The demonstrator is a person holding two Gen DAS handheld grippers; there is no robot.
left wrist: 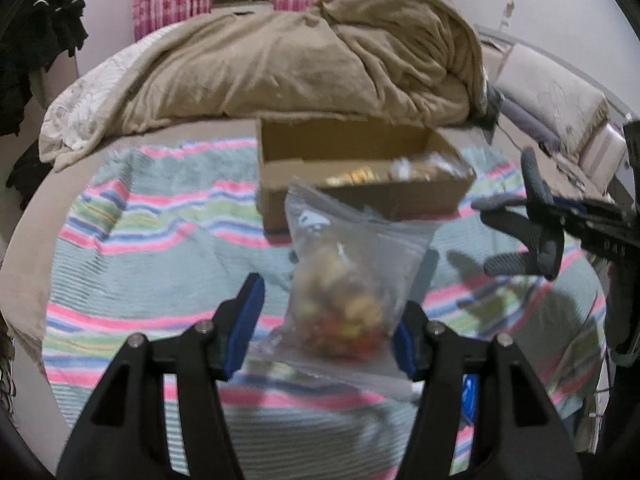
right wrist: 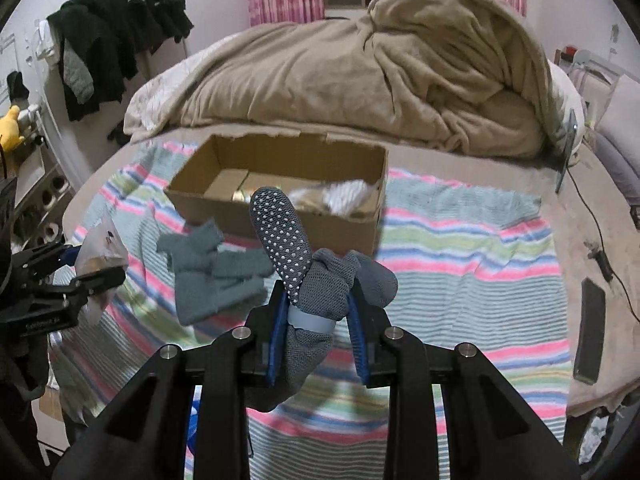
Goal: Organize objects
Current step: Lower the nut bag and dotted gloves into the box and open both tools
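Already in box: the open brown cardboard box (right wrist: 280, 188), upper centre of the right wrist view, on the striped blanket (right wrist: 460, 248) of the bed, holds gold-coloured items and white cloth.
Left hand-held gripper (left wrist: 326, 334): partly closed on a clear zip bag of snacks (left wrist: 344, 280), lifted, low centre.
Right hand-held gripper (right wrist: 318, 316): nearly closed, clamping a bundle of grey dotted socks (right wrist: 320, 280), lifted.
Left to do: both items appear not yet boxed.

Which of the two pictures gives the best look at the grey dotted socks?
The right wrist view: the grey socks fill its centre, clamped in the right gripper, grip dots plain. The left wrist view shows the grey socks only small and blurred at its right edge.
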